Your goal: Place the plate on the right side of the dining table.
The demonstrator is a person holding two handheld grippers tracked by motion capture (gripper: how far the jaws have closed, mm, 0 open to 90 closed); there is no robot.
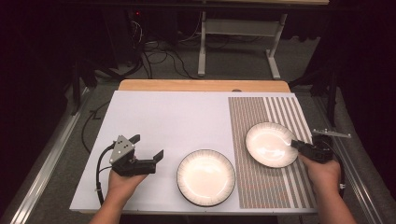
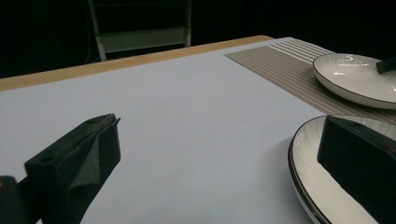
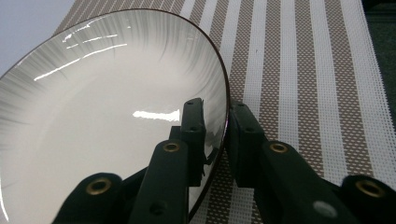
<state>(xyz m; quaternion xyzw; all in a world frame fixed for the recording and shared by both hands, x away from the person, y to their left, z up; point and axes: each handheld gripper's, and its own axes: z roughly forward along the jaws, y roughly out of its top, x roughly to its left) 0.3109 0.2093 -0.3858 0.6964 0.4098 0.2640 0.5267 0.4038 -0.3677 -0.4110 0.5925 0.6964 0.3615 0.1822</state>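
Rim of the far plate (image 1: 271, 144) is pinched between the jaws of the right gripper (image 1: 295, 144) over the striped mat (image 1: 261, 186). The left gripper (image 1: 149, 148) is held wide, nothing gripped, with the near plate (image 1: 205, 177) just beside one jaw.

Both plates (image 1: 206, 177) (image 1: 271, 144) are white with dark rims and fine grey radial streaks. The placemat (image 1: 261, 186) has brown and white stripes. The worktop (image 1: 163, 121) is pale grey.
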